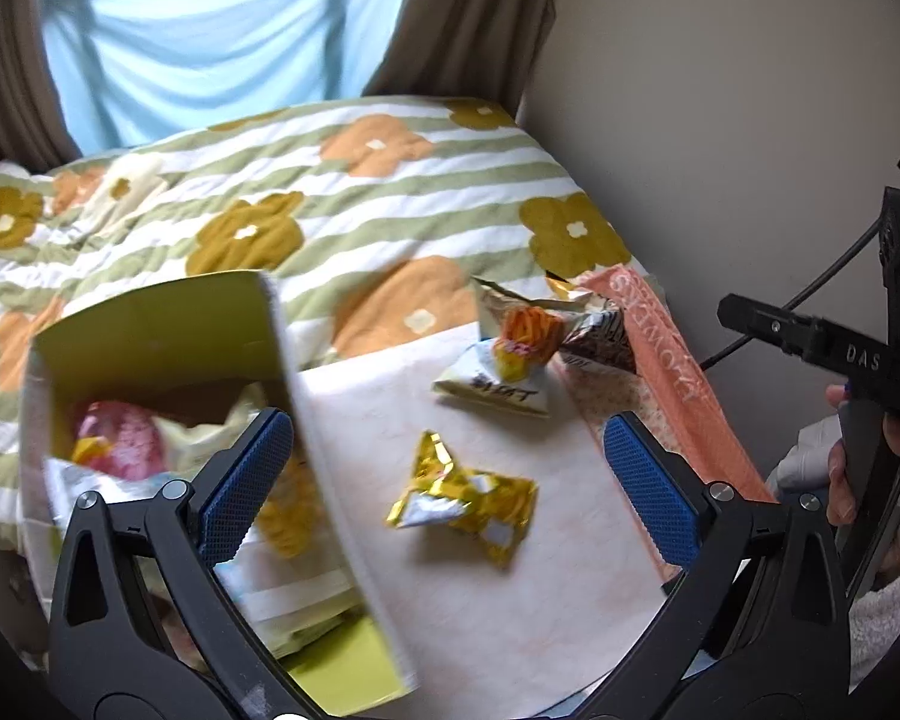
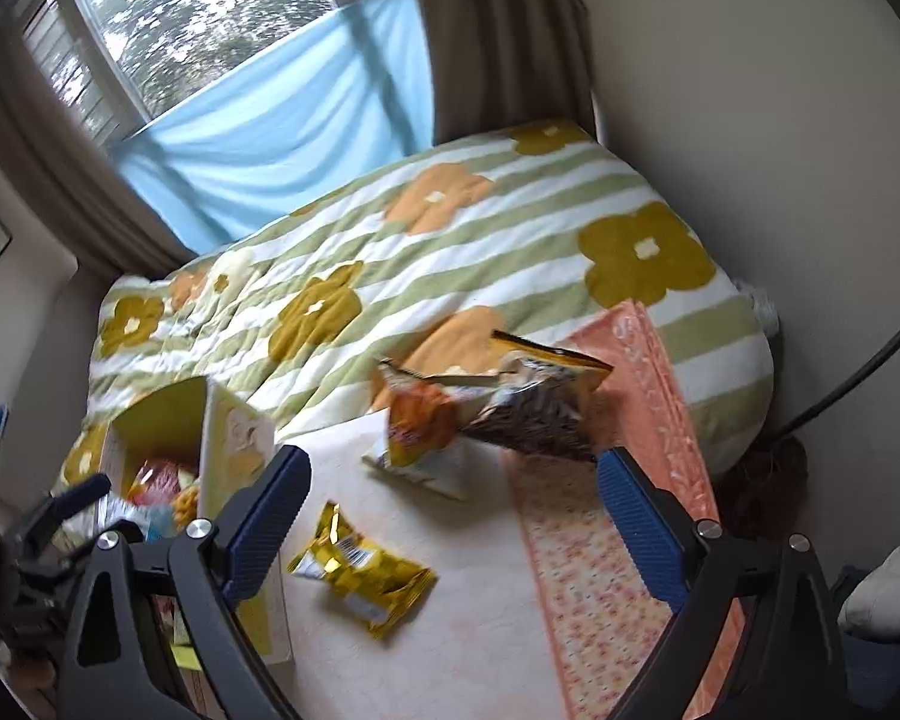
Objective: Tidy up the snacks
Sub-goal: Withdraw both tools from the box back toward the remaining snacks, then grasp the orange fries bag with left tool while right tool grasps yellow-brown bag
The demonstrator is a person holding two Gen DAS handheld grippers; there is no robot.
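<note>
Snacks: gold pack lies loose on the mat, 2 more bags behind, box to its left (already part full). Both grippers, left and right, gape wide, holding nothing. Crinkly foil could slip from a shallow pinch, I'd guess.

A box stands open at the left on the bed, with several snack packets inside it. Right of the box, on a flat cloth, lies a foil packet. Behind that packet, farther along the cloth, a few more packets lie in a loose heap, touching one another. A patterned strip runs along the cloth's right edge, near the wall. A window stands behind the bed.
</note>
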